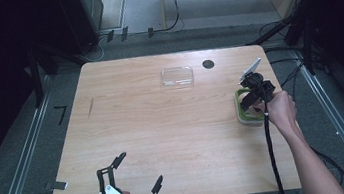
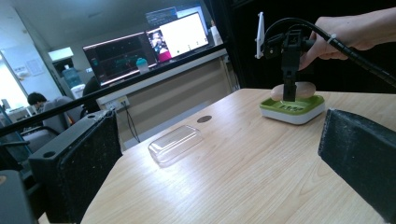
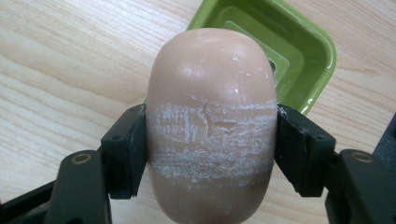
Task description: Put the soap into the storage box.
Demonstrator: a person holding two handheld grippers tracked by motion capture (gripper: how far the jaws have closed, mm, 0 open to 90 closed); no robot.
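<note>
A pale pink oval soap bar (image 3: pixel 212 121), scuffed white across its middle, sits squeezed between the pads (image 3: pixel 128 154) of my right gripper (image 3: pixel 212 154). It hangs low over a green soap dish (image 3: pixel 299 56) with a white base (image 1: pixel 243 116) at the table's right edge. Seen from the left gripper view, the soap bar (image 2: pixel 303 88) is just above the soap dish (image 2: pixel 299 109); whether they touch is unclear. My right gripper (image 1: pixel 253 97) points down, held by a hand. My left gripper (image 1: pixel 139 169) stands open near the front edge, nothing between its jaws.
A clear plastic lid (image 1: pixel 177 76) lies at the table's back middle, with a dark round hole (image 1: pixel 208 64) in the tabletop to its right. The right gripper's cable (image 1: pixel 271 154) trails along the forearm. Monitors and a desk stand beyond the table's far side.
</note>
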